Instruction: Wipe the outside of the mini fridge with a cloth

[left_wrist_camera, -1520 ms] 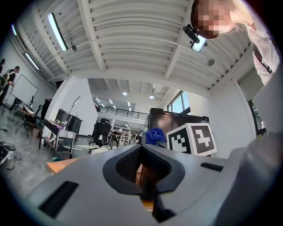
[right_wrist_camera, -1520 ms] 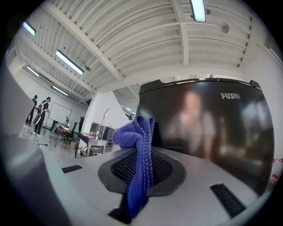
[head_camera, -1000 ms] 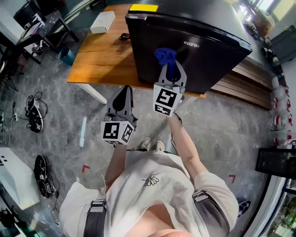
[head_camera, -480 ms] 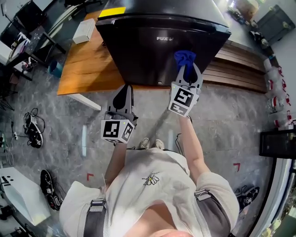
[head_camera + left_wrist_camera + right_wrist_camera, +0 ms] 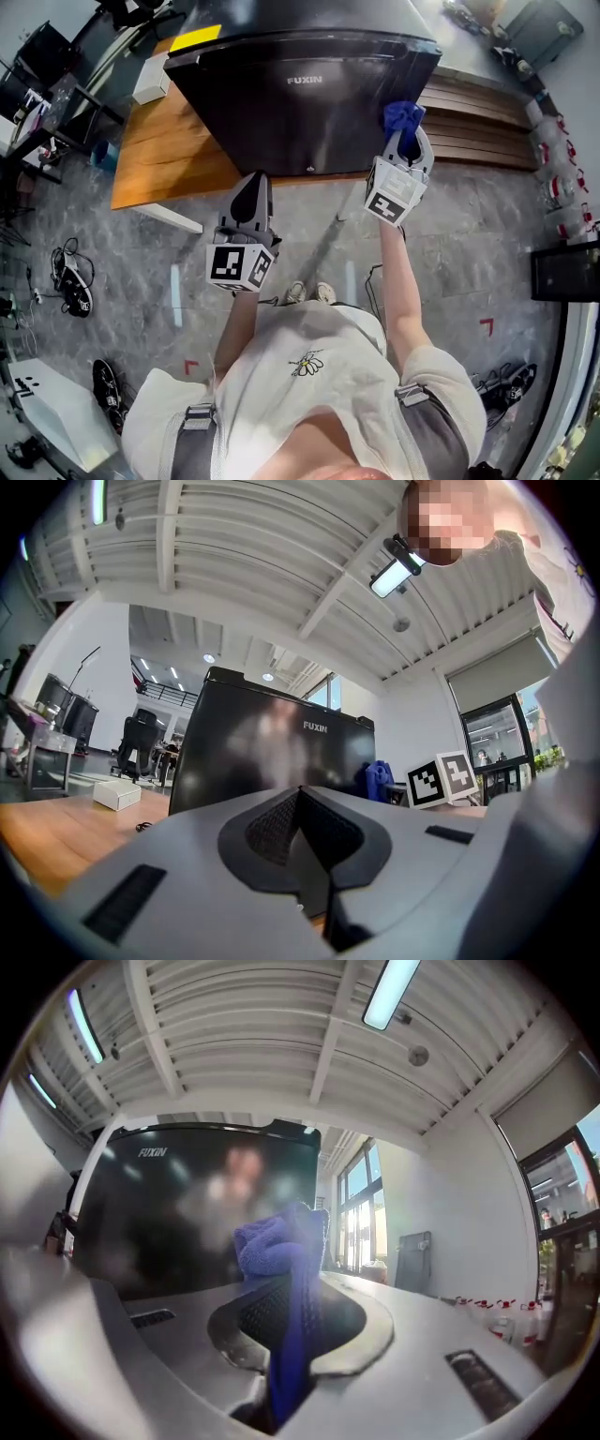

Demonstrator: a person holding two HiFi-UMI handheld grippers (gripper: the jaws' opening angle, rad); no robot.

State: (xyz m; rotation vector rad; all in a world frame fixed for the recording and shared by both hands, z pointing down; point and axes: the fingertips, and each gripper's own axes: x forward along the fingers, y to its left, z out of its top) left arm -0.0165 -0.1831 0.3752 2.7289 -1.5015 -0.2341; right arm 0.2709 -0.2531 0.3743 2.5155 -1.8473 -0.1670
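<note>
Mini fridge: black and glossy, standing on the wooden worktop; front face turned toward the person, "FUXIN" lettering near its upper edge.
Fridge top: yellow label at the left corner in the head view.
Cloth: blue, bunched, at the right edge of the fridge's front face; it looks pressed to the surface, but actual contact cannot be confirmed.
Right hand-held gripper: raised to the fridge's right edge, its 2 jaws clamped on the cloth. The right gripper view shows a strip of cloth running down between the pads and a wad standing above the tips.
Left hand-held gripper: held low in front of the worktop edge, well apart from the fridge, pointing toward it. Its 2 jaws are closed together with nothing between them.
White box: on the worktop, left of the fridge.
Floor: grey, stone-patterned, with red tape corners.
</note>
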